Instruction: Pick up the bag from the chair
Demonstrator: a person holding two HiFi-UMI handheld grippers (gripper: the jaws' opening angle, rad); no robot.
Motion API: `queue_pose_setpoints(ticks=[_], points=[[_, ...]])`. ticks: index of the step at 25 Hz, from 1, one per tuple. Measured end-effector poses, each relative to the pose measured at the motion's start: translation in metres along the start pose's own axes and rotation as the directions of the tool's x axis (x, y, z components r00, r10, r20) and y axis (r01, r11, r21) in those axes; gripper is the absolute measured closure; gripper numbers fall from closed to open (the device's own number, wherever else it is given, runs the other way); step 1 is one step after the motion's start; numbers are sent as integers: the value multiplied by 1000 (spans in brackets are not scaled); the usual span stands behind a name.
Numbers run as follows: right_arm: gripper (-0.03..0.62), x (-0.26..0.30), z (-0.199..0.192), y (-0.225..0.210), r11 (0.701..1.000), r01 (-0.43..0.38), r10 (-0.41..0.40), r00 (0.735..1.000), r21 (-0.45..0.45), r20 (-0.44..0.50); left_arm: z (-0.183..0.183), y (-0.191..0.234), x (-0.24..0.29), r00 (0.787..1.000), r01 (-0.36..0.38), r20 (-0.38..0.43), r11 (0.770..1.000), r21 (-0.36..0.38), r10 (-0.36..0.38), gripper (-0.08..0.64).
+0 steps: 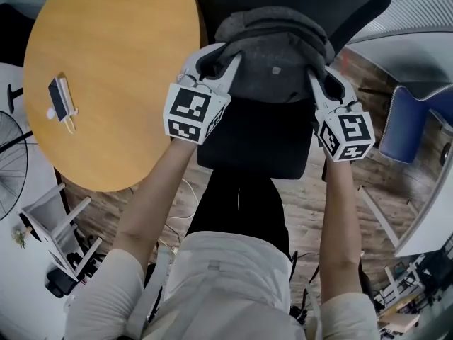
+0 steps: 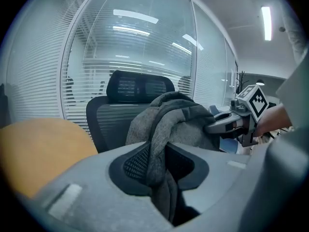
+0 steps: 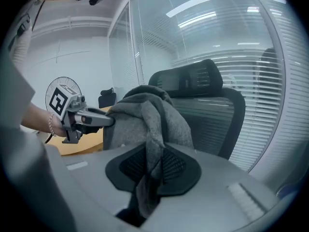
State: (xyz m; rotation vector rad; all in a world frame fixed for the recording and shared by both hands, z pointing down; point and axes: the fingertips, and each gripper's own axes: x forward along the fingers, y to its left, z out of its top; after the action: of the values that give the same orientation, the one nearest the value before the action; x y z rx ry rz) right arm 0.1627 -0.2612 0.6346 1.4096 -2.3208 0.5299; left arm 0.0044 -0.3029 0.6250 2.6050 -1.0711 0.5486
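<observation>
A grey fabric bag (image 1: 274,55) hangs between my two grippers above the seat of a black office chair (image 1: 258,144). My left gripper (image 1: 225,59) is shut on the bag's left edge; in the left gripper view the grey cloth (image 2: 161,149) is pinched between its pads. My right gripper (image 1: 317,73) is shut on the bag's right edge, and the right gripper view shows the bag's fabric (image 3: 152,161) clamped between its pads. Each gripper view shows the other gripper across the bag: the right gripper (image 2: 212,125) and the left gripper (image 3: 108,120). The chair's backrest (image 2: 137,88) stands behind the bag.
A round wooden table (image 1: 113,76) lies left of the chair, with a phone (image 1: 60,98) on it. A blue chair (image 1: 409,122) stands at the right. A fan (image 1: 10,154) and a white rack (image 1: 53,225) are at the lower left. Glass walls with blinds (image 2: 135,47) rise behind the chair.
</observation>
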Motion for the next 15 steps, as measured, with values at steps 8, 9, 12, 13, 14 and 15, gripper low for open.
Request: queue_pose_setpoints(ticks=[8,9,12,13,14,15], points=[[535,-33,42,7,1000,12,-11,999,-23,51,47,-12,-26,998,-8,67,999,34,6,471],[535,-39,48,8,1000,14,-12,998,-26,54,53,-15,-30,997,-8,73,999,34,6,471],[535,-52,64,14,999,20,-18,998,-32,63,69,-19,-44,996,-5,88,999,32,2,471],[535,-55,69,17,999,22,-19,998,-31,66,73,-19,-48,996,-3,91,999,33,0,471],[535,-59,72,19,999,23,-21,997,-30,69,77,-20,-53,995,-1,95,999,34,-3,471],[535,-63,76,22,999,25,-23,997,-29,71,81,-22,-57,995,2,98,999,36,-5,471]])
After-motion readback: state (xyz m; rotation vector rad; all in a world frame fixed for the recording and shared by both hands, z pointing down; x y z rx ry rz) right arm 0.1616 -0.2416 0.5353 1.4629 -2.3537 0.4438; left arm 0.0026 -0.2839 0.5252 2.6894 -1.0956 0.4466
